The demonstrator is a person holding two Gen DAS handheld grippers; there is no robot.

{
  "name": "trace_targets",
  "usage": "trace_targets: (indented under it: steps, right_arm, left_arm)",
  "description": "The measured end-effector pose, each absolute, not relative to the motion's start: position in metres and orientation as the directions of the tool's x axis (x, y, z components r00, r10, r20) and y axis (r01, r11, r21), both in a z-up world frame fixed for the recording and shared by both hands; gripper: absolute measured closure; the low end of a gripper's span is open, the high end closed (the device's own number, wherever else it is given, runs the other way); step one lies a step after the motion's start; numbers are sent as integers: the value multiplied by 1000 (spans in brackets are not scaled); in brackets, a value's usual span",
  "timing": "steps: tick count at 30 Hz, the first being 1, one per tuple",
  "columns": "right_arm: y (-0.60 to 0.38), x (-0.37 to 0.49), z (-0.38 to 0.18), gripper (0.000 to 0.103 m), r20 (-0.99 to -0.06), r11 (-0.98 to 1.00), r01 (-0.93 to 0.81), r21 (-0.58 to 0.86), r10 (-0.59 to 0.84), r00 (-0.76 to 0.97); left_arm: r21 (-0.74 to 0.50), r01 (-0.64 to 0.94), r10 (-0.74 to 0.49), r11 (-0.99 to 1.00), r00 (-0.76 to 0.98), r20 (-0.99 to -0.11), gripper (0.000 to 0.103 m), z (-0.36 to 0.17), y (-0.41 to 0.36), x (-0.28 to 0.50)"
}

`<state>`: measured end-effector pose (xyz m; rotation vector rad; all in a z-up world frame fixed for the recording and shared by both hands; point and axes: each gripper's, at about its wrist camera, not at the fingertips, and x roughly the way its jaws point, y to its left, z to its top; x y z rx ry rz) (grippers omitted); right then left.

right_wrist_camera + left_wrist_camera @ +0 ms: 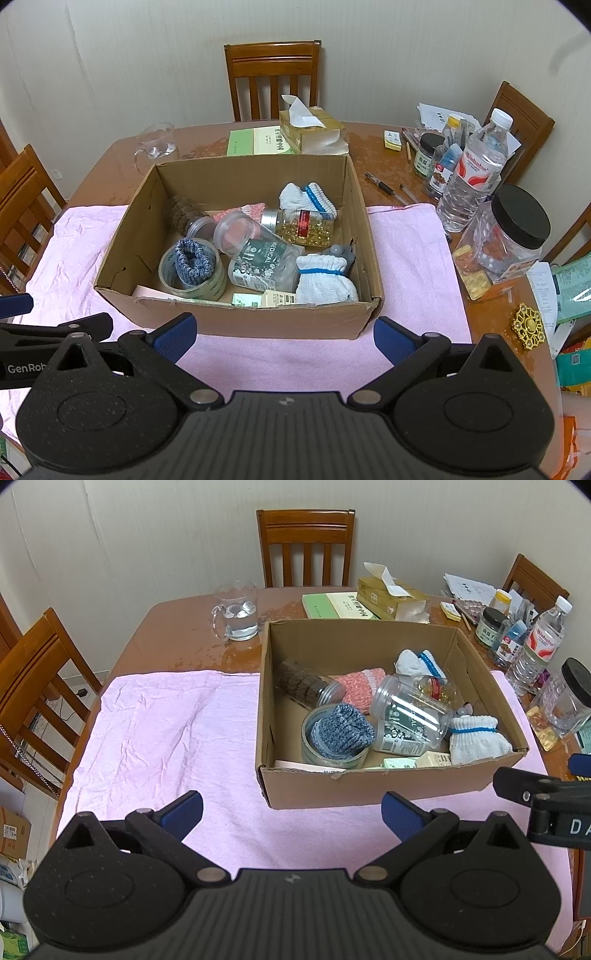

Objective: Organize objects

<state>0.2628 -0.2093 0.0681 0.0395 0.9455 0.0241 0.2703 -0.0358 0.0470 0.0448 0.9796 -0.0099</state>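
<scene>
Honestly, both the left gripper (291,814) and right gripper (284,334) hover spread and empty, and reaching into the cardboard box (236,321) could easily knock those loose, tipped jars (258,254) rolling.

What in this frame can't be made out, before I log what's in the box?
- Flat cartons at the cardboard box's near wall: both views, wall hides their lower parts, labels too small.
- Grey object: right wrist view, white sock bundle covers most of it.
- Tape roll centre: both views, blue knit sock fills it.
- Pink cloth's near edge: tongs block it.
</scene>
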Motion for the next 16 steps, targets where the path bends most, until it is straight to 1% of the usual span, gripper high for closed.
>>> trace_targets:
  steps: [16]
  right_arm:
    - [-210,263,69,0,-812,999,-4,46,40,582]
  left_arm:
    - [32,27,11,999,557,-830,1,48,-37,269]
